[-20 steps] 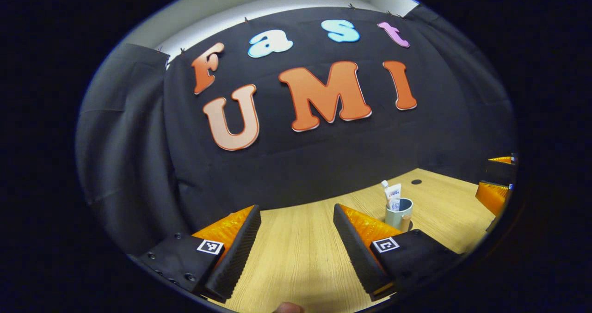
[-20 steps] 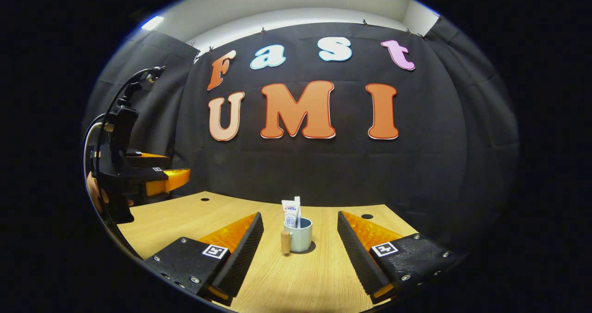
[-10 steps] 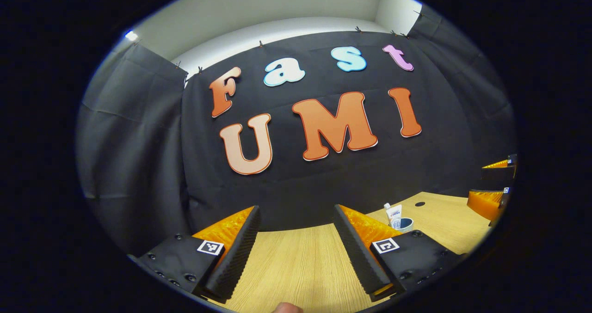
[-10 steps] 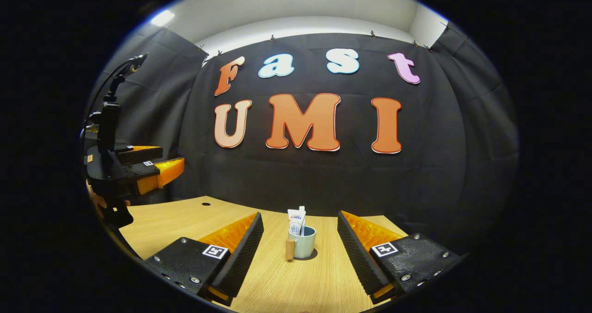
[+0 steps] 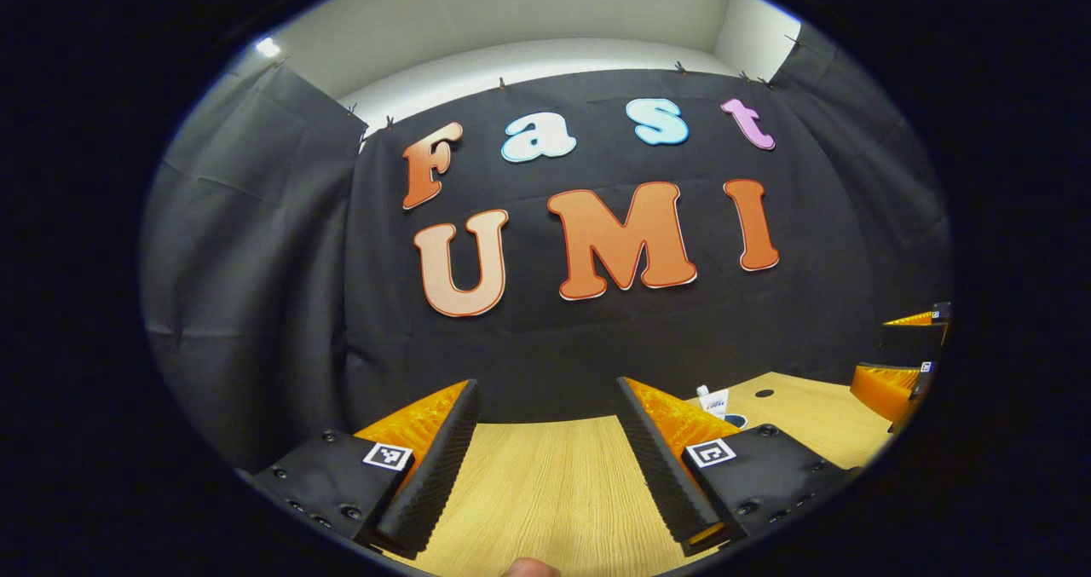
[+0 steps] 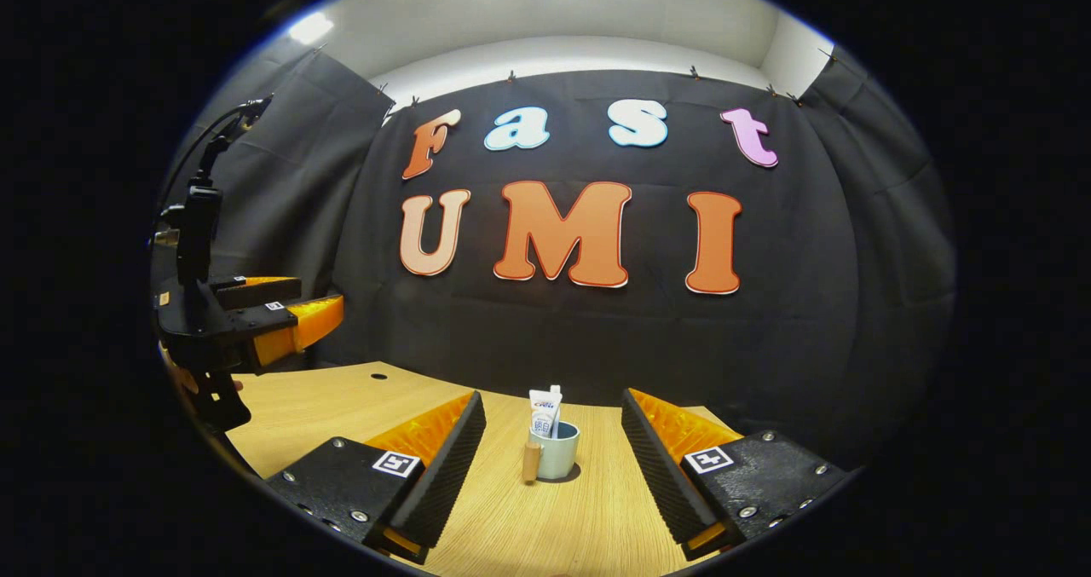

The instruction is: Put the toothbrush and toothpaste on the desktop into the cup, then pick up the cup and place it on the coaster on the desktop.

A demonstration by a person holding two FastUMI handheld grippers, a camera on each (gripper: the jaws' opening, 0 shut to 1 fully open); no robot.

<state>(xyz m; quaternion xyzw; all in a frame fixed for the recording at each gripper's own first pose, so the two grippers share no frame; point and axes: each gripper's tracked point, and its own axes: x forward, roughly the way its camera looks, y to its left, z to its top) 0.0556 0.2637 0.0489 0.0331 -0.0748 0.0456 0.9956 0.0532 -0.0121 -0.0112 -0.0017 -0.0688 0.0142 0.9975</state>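
Observation:
A pale blue-green cup (image 6: 558, 451) with a wooden handle (image 6: 531, 461) stands upright on the wooden desktop (image 6: 341, 406). A white toothpaste tube (image 6: 542, 412) and a thin white toothbrush (image 6: 556, 402) stick out of it. A dark patch lies under the cup's base; I cannot tell whether it is a coaster or a shadow. My right gripper (image 6: 554, 475) is open, and the cup stands apart beyond its fingertips. My left gripper (image 5: 545, 466) is open and holds nothing. In the left gripper view the toothpaste (image 5: 712, 401) and cup rim (image 5: 736, 420) peek from behind the right-hand finger.
The left gripper (image 6: 264, 321) hovers above the desk's left side in the right gripper view, a hand (image 6: 183, 379) beneath it. The right gripper (image 5: 899, 377) sits at the far right of the left gripper view. Small dark holes (image 6: 378, 377) (image 5: 764, 394) mark the desktop. The black wall stands close behind.
Both views have tilted upward and drawn back. The cup has sunk lower in the left gripper view, partly behind a finger. The cup itself has stayed put.

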